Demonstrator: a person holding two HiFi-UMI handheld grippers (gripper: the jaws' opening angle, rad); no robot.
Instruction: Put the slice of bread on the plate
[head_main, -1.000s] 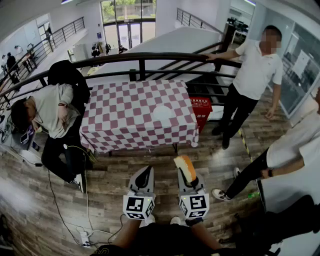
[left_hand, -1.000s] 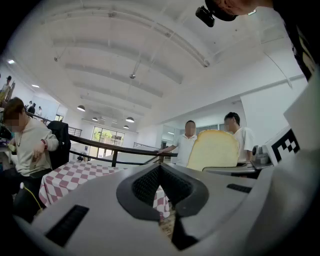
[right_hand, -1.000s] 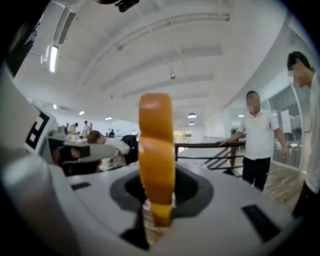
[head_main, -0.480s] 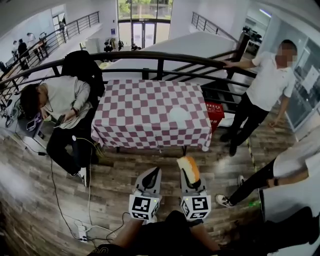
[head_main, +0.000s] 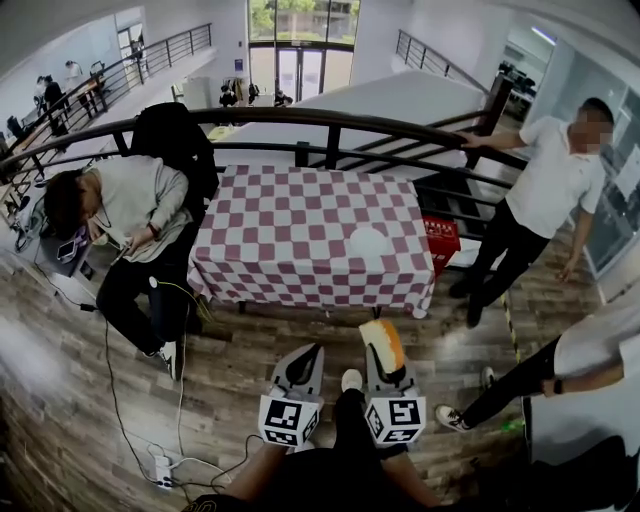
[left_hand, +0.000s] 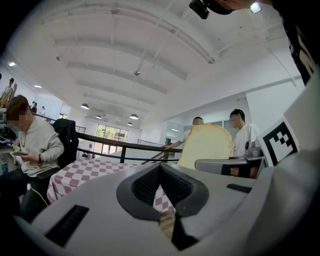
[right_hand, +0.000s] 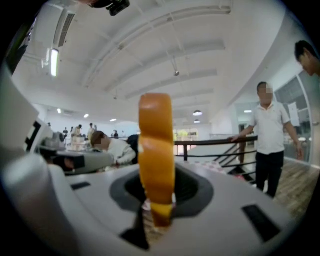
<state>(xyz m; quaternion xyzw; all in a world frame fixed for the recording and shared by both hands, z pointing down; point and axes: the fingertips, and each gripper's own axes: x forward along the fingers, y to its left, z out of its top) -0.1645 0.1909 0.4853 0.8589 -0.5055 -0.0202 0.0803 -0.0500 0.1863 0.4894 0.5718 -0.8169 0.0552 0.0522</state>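
Observation:
The slice of bread (head_main: 381, 342), yellow with an orange-brown crust, stands on edge in my right gripper (head_main: 384, 362), which is shut on it. In the right gripper view the bread (right_hand: 156, 150) rises upright between the pads of that gripper (right_hand: 157, 176). My left gripper (head_main: 306, 360) hangs beside it, shut and holding nothing; its jaws (left_hand: 161, 166) meet in a point, and the bread (left_hand: 206, 146) shows to its right. The white plate (head_main: 368, 243) lies on the right part of the red-and-white checked table (head_main: 280, 245), well ahead of both grippers.
A person (head_main: 120, 215) sits close to the table's left side. A black railing (head_main: 330, 125) runs behind the table, with a red crate (head_main: 443, 240) at its right end. People stand at the right (head_main: 545, 190) and lower right (head_main: 590, 360). Cables and a power strip (head_main: 165, 465) lie on the wooden floor.
Both grippers have moved forward toward the table, which now looks nearer and more centred. The bread stays held in the right gripper. The left gripper stays shut.

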